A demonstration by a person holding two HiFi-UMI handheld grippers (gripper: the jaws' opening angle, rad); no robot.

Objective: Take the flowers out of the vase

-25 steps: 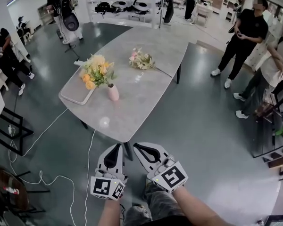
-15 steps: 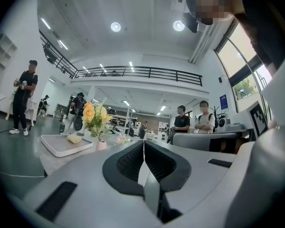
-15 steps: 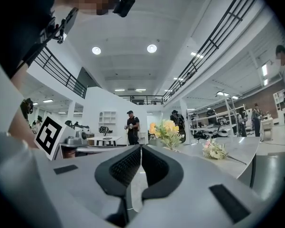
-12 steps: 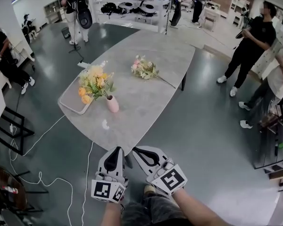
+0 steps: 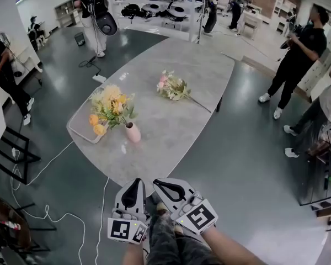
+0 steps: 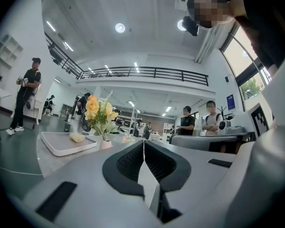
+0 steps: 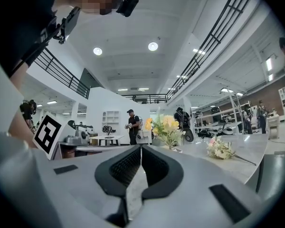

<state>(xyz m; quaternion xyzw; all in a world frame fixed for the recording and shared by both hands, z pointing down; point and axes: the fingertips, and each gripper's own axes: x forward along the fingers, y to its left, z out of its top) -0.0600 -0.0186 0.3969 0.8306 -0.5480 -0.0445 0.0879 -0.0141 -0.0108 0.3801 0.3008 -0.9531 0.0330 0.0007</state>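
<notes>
The vase (image 5: 133,132) stands well beyond the left gripper (image 5: 135,181) and right gripper (image 5: 155,182).

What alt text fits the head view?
Seen from above, the left gripper and right gripper, both shut and empty, hover side by side before a long grey stone-look table with a pink vase of yellow flowers, a white tray and a loose pale bouquet.

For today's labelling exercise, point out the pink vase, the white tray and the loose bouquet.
pink vase (image 5: 133,132): head view, its body.
white tray (image 5: 81,130): head view, its bare near corner.
loose bouquet (image 5: 172,87): head view, its blossoms.
</notes>
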